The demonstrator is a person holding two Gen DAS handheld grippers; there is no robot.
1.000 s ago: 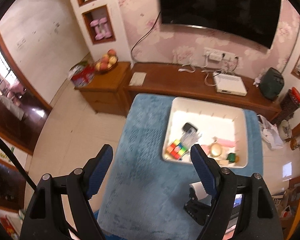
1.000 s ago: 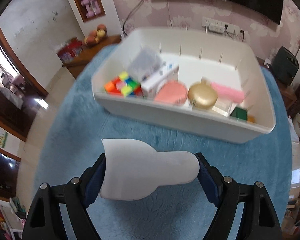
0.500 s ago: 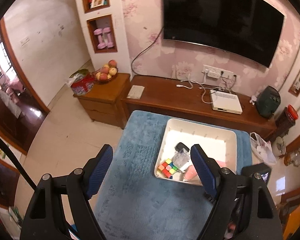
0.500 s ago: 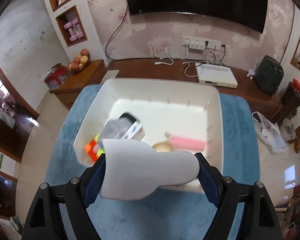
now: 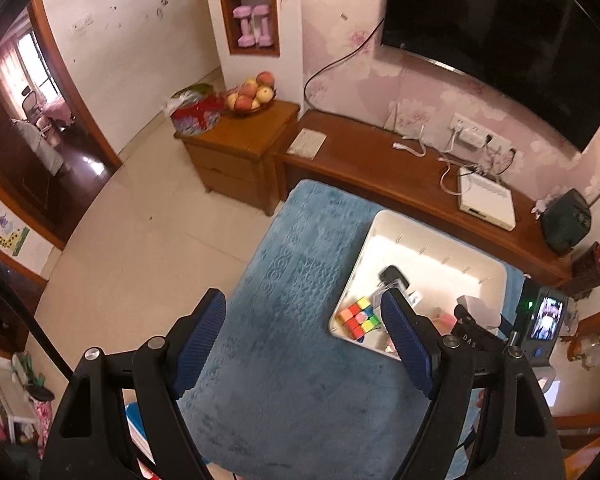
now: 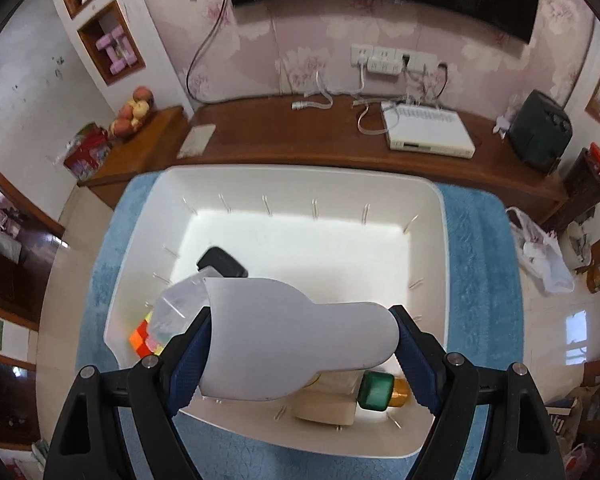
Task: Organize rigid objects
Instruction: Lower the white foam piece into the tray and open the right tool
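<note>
right tool clenched on one smooth, matte white flared object, lower centre of the right wrist frame, above one glossy white rectangular plastic bin on a blue embossed cloth covering the tabletop. in the bin: one multicoloured cube, one black block, one green-capped item. left tool released, its ribbed blue pads apart, grasping nothing.

- A home living room: a large flat television hangs on pink flowered wallpaper.
- Below it runs a long low wooden cabinet with a white set-top box and a power strip.
- A fruit bowl sits on a side cabinet.
- Pink dumbbells stand in a wall niche.
- A doorway opens onto another room.
</note>
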